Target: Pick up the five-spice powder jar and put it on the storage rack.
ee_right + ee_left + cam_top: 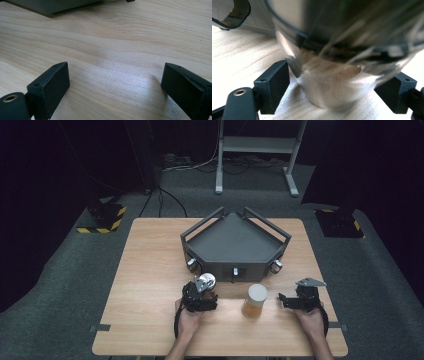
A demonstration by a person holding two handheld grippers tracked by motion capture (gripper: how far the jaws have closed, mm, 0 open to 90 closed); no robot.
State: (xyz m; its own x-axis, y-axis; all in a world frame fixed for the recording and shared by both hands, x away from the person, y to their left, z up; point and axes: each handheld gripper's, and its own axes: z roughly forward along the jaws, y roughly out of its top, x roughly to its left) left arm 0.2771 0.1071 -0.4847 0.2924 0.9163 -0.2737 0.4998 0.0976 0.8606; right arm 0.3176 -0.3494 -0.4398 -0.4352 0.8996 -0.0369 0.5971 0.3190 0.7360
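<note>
A shiny metal cup (206,281) stands on the wooden table (150,270) just in front of the dark grey tray (235,242). My left gripper (204,289) reaches it from the near side. In the left gripper view the cup (337,85) looks blurred and sits between both black pads (274,85), which touch its sides, so my left gripper (339,80) is shut on it. A jar (255,301) with amber contents and a white lid stands between the two hands. My right gripper (290,299) rests to the jar's right, and in its own view my right gripper (115,80) is open over bare wood.
The tray has raised rails and knobs (275,266) along its front; one rail corner (235,12) shows close to the cup. The tray's lower edge (50,7) lies ahead of the right gripper. A metal stand (257,150) is on the floor beyond the table.
</note>
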